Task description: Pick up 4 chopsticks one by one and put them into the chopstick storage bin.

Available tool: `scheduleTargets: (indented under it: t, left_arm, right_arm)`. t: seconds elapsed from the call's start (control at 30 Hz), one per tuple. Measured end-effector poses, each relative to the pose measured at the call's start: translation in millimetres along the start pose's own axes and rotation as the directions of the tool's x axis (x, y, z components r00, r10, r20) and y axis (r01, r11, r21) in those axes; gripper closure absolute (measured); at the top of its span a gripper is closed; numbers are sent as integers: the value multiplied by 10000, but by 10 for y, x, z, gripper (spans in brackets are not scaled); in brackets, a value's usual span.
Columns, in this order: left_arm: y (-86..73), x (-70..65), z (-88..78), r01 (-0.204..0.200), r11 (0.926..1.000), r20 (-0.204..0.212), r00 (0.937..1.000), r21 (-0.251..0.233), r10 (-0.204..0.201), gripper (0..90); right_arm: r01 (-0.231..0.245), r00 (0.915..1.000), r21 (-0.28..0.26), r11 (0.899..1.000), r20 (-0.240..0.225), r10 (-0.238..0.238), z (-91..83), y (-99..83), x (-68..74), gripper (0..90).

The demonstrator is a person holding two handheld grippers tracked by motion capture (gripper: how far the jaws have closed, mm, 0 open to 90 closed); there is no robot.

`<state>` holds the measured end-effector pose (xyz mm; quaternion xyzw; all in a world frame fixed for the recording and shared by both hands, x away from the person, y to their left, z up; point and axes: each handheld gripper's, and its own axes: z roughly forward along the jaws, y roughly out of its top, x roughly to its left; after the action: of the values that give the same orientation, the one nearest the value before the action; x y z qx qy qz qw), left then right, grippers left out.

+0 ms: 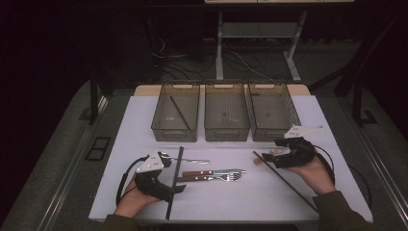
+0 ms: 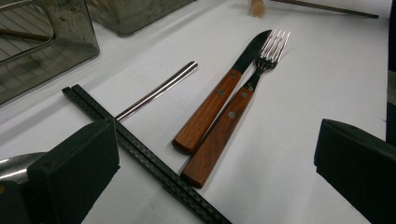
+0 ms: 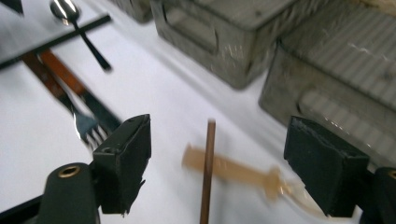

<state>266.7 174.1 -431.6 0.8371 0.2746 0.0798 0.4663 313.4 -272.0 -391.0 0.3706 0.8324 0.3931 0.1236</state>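
A white table [image 1: 226, 202] seen from above, w/ 3 clear bins [image 1: 226, 118] in a row at the far edge. The left bin [image 1: 176, 118] holds 1 dark stick; the other 2 look empty.

Right gripper [image 1: 278, 155] sits low at the table's right, jaws wide, nothing held. In its own view, a thin brown stick [image 3: 208, 170] runs up between the jaws, lying across a small tan wooden piece [image 3: 233, 170], blurred, so what it is can't be told. Neither pad touches either one. From above, that stick [image 1: 286, 182] slants from near the gripper down toward the table's near right edge.

Left gripper [image 1: 166, 180] rests at near left, jaws also wide and empty. Just ahead of it: a black stick [image 2: 144, 156], a metal handle [image 2: 159, 91], a knife [image 2: 219, 95] and a fork [image 2: 233, 112], both wood-handled, side by side and touching.

Likely step: right gripper picks up the tan piece or the stick. To do it well: choose 1 item, since they cross. Centre the jaws over it away from the crossing, go low until the pads flank it, close slowly, lift straight. Grabbing at the crossing risks pinching both or flicking the stick off.
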Motion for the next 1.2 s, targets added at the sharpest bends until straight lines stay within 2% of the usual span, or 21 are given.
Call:
scheduleTargets:
  t: [0.1, 0.33, 0.5, 0.7, 0.87, 1.2]
  left_arm:
    - [0, 2, -6, 5, 10000, -4, 10000, 14, -5, 0]
    - [0, 2, -10, -42, 10000, -1, 10000, 31, 42, 0]
    - [0, 1, -12, -68, 10000, -7, 10000, 34, 68, 0]
    - [1, 0, -11, -87, 10000, -18, 10000, 26, 87, 0]
    - [0, -4, -9, -29, 10000, -35, 10000, 44, 30, 0]
    - [-1, -6, -11, -35, 10000, -30, 10000, 32, 35, 0]
  right_arm:
    - [-10, 10000, 243, 9997, -46, 11, -55, -110, 19, 241]
    - [-39, 10000, 789, 9969, -26, 41, -162, -357, 18, 339]
    - [-144, 9997, 1097, 9939, -184, 165, -222, -513, 28, 468]
    - [-65, 10000, 1765, 9843, -40, 73, -247, -685, 62, 621]
    - [-54, 10000, 1976, 9803, -16, 58, -283, -767, 71, 679]
    - [60, 9999, 2385, 9711, -124, -32, -270, -807, 74, 763]
